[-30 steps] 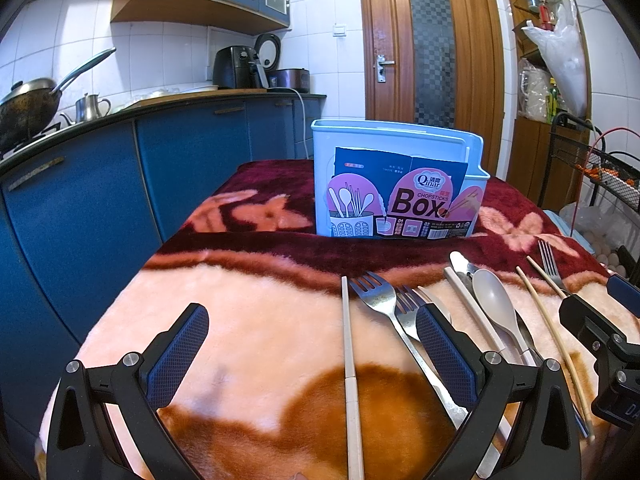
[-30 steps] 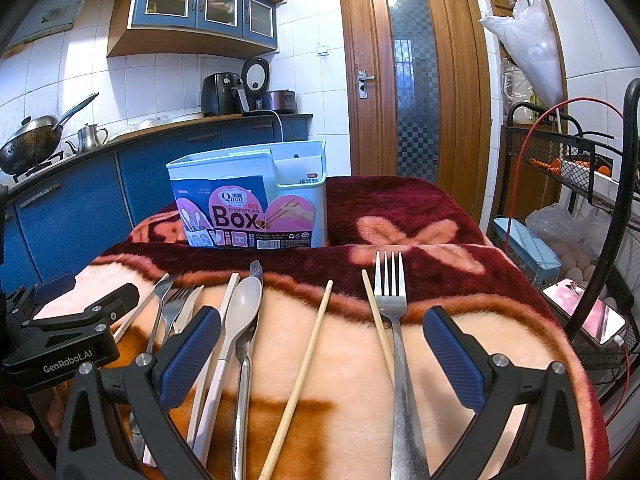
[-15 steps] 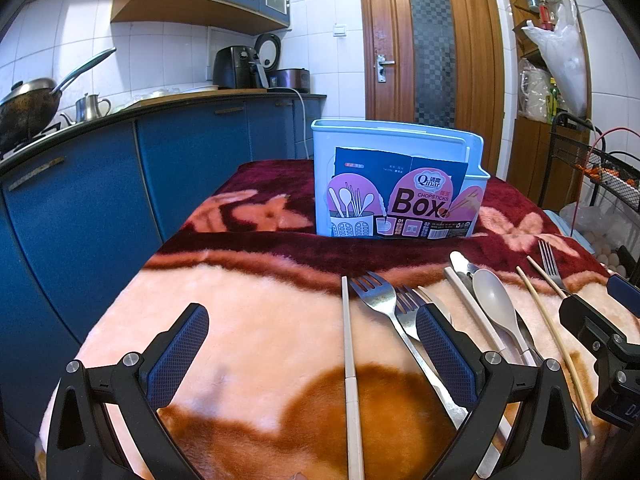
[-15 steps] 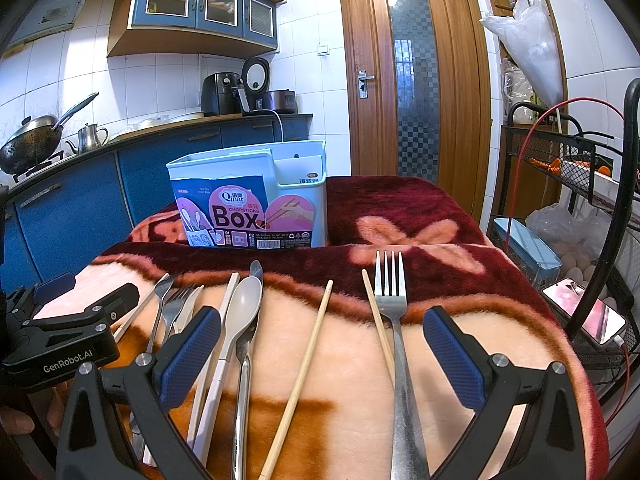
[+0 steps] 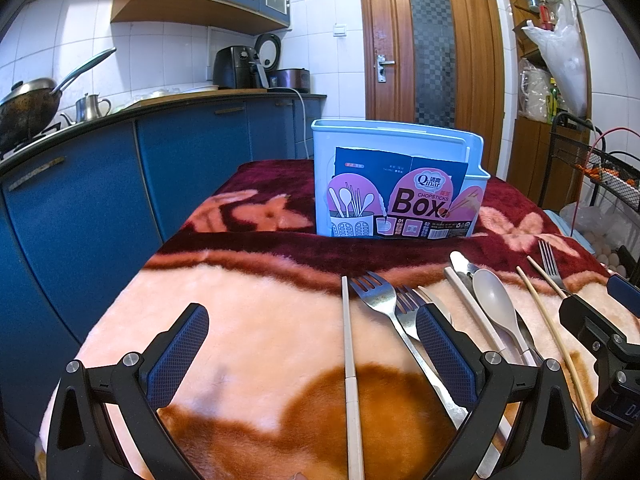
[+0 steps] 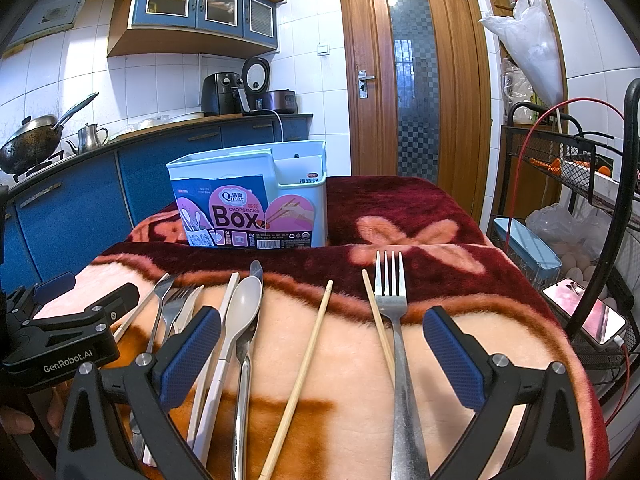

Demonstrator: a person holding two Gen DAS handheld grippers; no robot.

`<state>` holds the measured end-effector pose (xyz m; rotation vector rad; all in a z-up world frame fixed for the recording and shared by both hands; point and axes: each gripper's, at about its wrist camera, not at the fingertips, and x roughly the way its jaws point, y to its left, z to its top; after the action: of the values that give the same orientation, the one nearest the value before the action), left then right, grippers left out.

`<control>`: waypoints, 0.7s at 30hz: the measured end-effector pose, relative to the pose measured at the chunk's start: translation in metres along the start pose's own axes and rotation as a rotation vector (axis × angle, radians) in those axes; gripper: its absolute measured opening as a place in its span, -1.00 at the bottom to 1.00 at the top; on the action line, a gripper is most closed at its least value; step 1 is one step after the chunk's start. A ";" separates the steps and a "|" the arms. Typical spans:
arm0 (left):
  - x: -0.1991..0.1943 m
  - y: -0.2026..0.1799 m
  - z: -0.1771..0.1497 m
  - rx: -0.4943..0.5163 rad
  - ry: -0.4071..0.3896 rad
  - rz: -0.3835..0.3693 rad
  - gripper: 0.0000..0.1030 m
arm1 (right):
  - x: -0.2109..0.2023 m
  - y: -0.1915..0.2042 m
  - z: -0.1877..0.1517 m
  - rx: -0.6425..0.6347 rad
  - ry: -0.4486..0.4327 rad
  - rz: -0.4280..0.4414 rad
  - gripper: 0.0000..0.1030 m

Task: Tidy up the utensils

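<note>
A pale blue utensil box [image 5: 400, 152] [image 6: 280, 168] with a "Chopsticks Box" label stands upright at the back of the blanket-covered table. Utensils lie in a row in front of it: a cream chopstick [image 5: 350, 360], two steel forks [image 5: 384, 304], a grey spoon [image 5: 494, 304] [image 6: 244, 312], a wooden chopstick [image 6: 308, 364] and a single fork [image 6: 394, 320]. My left gripper [image 5: 312, 344] is open above the cream chopstick and the forks. My right gripper [image 6: 322, 344] is open, with the wooden chopstick and the single fork between its fingers. Neither holds anything.
The table wears a pink and maroon fleece blanket [image 5: 256, 320]. Blue kitchen cabinets [image 5: 100, 200] run along the left. A wire rack [image 6: 580, 184] with a phone [image 6: 588, 316] and an egg tray stands at the right. A wooden door [image 6: 412, 80] is behind.
</note>
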<state>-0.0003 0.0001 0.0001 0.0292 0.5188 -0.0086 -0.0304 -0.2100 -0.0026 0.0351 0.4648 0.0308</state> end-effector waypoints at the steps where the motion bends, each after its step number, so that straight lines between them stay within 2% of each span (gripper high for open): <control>1: 0.000 0.000 0.000 0.000 0.000 0.000 1.00 | 0.000 0.000 0.000 -0.001 0.000 0.000 1.00; 15: 0.000 0.000 0.000 -0.001 0.003 -0.002 1.00 | 0.001 -0.001 0.000 0.000 0.001 0.002 1.00; 21: 0.009 0.000 -0.001 -0.011 0.046 0.000 1.00 | 0.002 -0.002 0.000 0.014 0.020 0.022 1.00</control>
<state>0.0065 0.0005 -0.0055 0.0190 0.5644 -0.0055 -0.0281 -0.2124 -0.0034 0.0536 0.4842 0.0493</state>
